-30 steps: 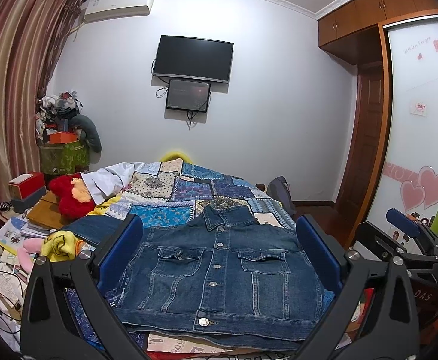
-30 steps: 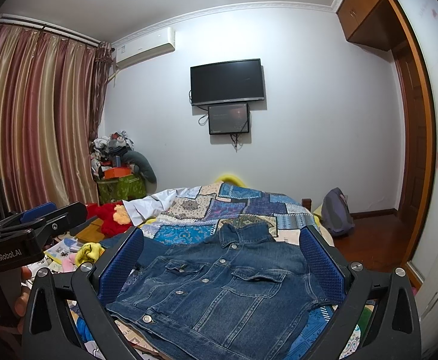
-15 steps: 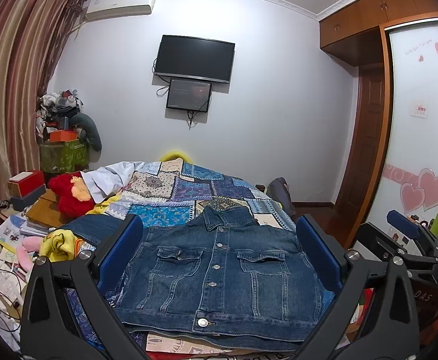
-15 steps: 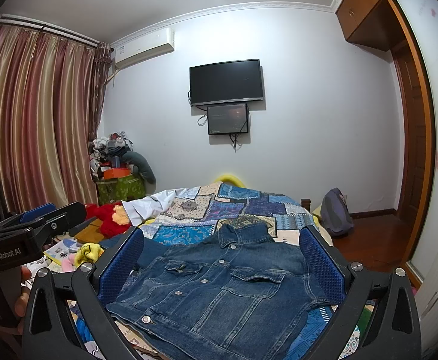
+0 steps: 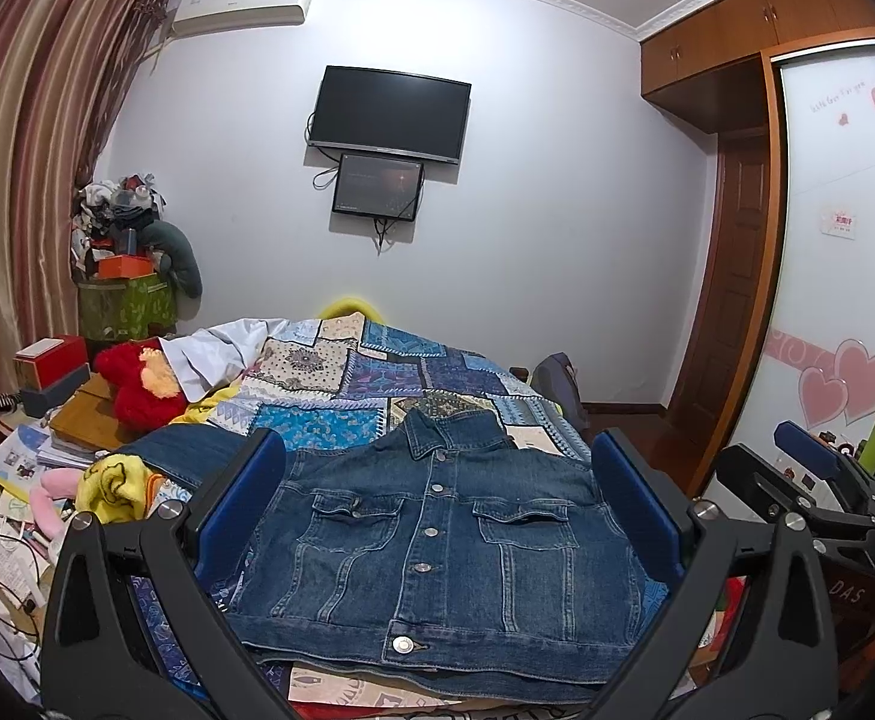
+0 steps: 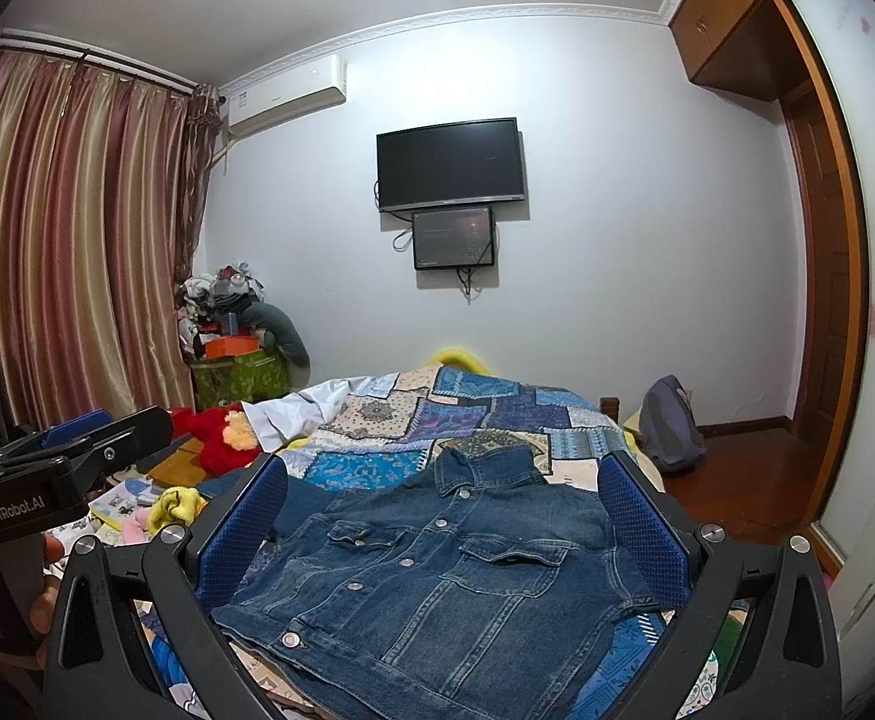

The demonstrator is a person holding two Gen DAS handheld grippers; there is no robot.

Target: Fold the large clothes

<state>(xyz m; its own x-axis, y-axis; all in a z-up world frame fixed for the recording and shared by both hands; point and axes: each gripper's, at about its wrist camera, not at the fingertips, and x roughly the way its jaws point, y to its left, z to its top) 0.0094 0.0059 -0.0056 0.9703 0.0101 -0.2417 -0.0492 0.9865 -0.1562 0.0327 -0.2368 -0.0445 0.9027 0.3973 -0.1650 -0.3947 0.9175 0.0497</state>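
Observation:
A dark blue denim jacket (image 5: 437, 546) lies flat, front up and buttoned, on the patchwork bedspread (image 5: 377, 372); its sleeves are folded in and hidden. It also shows in the right wrist view (image 6: 449, 576). My left gripper (image 5: 437, 510) is open and empty, held above the jacket's near part. My right gripper (image 6: 443, 516) is open and empty, also above the jacket. Each gripper shows in the other's view: the right one (image 5: 809, 480) at the right, the left one (image 6: 65, 450) at the left.
A red plush toy (image 5: 137, 384) and white cloth (image 5: 215, 348) lie at the bed's left. Books, boxes and cables (image 5: 17, 480) clutter the left side. A backpack (image 6: 671, 426) stands beyond the bed's far right corner. A wardrobe door (image 5: 845, 300) is at the right.

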